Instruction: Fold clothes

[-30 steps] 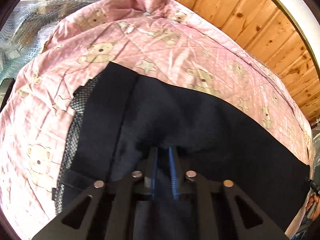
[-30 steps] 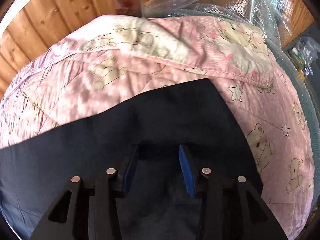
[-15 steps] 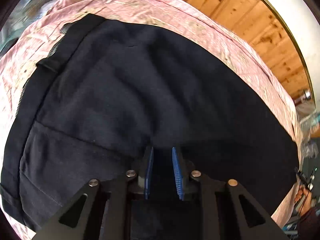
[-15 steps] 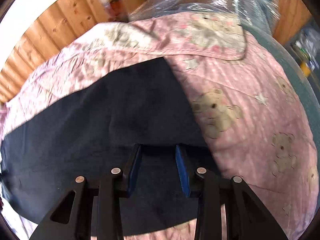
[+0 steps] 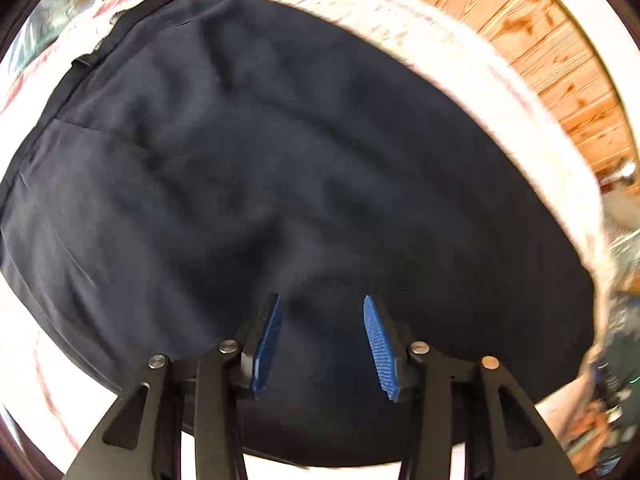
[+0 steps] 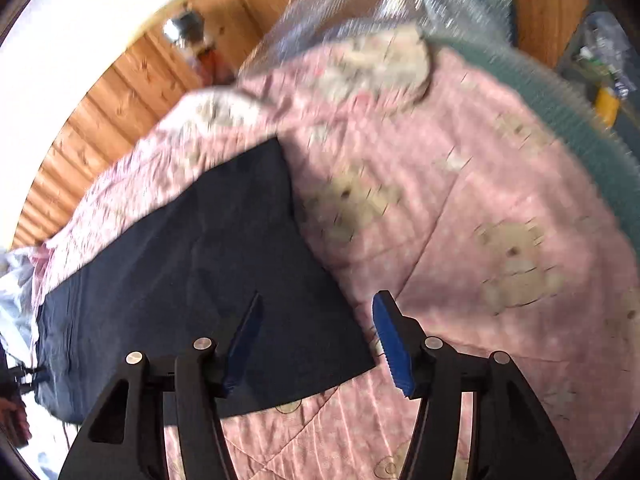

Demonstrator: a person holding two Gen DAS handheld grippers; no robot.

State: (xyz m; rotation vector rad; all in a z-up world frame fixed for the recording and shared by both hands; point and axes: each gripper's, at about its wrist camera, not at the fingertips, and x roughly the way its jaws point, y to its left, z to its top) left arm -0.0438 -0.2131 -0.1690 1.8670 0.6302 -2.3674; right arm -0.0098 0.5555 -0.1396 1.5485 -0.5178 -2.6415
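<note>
Both claws, left claw (image 5: 322,344) and right claw (image 6: 318,344), stand wide and empty above the dark trousers (image 6: 192,280) lying flat on the pink quilt (image 6: 460,220). Fabric appears soft, limp; pinch at the hem corners.

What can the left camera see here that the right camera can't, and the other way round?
Only the left wrist view shows the dark garment's banded edge, at upper left. Only the right wrist view shows a square corner of the garment, the teddy-bear print on the pink quilt and bubble wrap behind it. Both show the garment lying on the quilt, wooden wall boards, and an open gripper: left, right.
</note>
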